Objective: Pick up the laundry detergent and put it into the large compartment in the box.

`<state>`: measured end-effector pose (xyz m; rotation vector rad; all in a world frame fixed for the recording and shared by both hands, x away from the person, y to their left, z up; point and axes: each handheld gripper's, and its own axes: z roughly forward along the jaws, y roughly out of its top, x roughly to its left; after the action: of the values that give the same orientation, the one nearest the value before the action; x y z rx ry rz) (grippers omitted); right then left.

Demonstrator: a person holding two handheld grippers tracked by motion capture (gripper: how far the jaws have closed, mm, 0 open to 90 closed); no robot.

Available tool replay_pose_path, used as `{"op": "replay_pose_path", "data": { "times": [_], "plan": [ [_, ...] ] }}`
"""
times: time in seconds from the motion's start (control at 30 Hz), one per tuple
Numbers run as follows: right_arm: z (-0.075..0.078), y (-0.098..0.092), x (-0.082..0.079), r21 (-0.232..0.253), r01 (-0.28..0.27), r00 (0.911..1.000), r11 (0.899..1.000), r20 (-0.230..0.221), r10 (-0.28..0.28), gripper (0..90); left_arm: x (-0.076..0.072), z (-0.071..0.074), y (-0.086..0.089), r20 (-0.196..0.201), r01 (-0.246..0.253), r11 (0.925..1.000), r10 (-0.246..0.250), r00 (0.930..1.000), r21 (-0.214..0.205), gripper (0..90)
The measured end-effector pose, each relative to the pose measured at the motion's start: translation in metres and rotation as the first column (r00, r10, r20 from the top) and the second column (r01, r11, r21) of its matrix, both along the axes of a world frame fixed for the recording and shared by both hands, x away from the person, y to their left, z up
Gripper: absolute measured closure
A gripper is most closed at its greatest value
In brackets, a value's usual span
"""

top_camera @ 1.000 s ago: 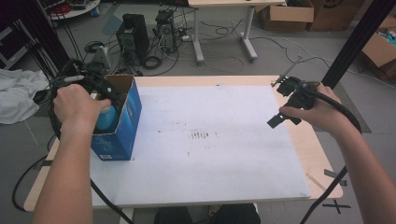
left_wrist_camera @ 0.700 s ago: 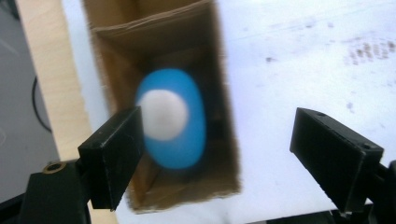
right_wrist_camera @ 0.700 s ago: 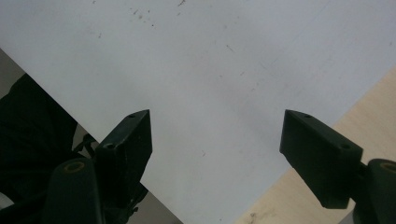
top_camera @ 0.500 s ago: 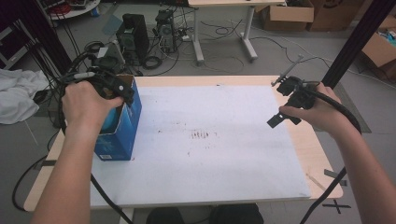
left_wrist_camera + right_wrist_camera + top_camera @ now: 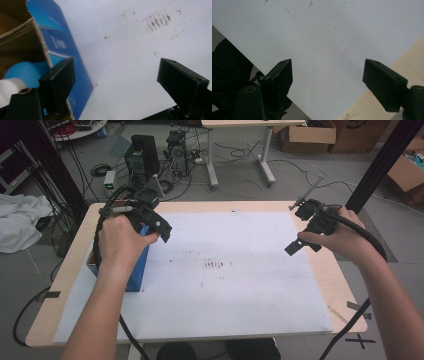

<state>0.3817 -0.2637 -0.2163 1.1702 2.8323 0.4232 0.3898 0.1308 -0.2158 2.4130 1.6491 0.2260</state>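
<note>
An open blue cardboard box (image 5: 137, 268) stands at the left end of the table, partly under the person's left hand. In the left gripper view the box wall (image 5: 60, 42) is at the left, with a rounded blue object (image 5: 22, 71) and something white (image 5: 7, 87) inside. My left gripper (image 5: 157, 227) hovers over the box's right edge; its jaws (image 5: 120, 80) stand wide apart and hold nothing. My right gripper (image 5: 297, 229) hangs above the right part of the white sheet (image 5: 225, 290), open and empty (image 5: 327, 80).
The white sheet covers most of the wooden table (image 5: 345, 290) and carries brown stains (image 5: 215, 265) near its middle. Beyond the far edge, computer cases (image 5: 142, 155), cables and a desk's legs stand on the floor. A black post (image 5: 380, 165) rises at the right.
My left gripper has lifted from over the box's opening and moved right, toward the sheet. The hand now hides the blue object in the high view. My right gripper has stayed put.
</note>
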Motion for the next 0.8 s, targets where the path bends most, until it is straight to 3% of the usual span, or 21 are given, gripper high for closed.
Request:
{"op": "replay_pose_path", "data": {
  "times": [0.43, 0.8],
  "plan": [
    [0.005, 0.004, -0.001, 0.009, -0.009, 1.0, 1.0, 0.002, 0.009, 21.9, -0.004, -0.035, -0.034, -0.019, 0.058, 0.9983, -0.058, 0.9981, -0.002, 15.8],
    [0.005, 0.008, 0.0, 0.006, -0.022, 0.9998, 1.0, 0.001, 0.022, 21.6, -0.008, -0.05, -0.053, -0.031, 0.094, 0.9956, -0.094, 0.9951, 0.008, 15.6]
  ]
}}
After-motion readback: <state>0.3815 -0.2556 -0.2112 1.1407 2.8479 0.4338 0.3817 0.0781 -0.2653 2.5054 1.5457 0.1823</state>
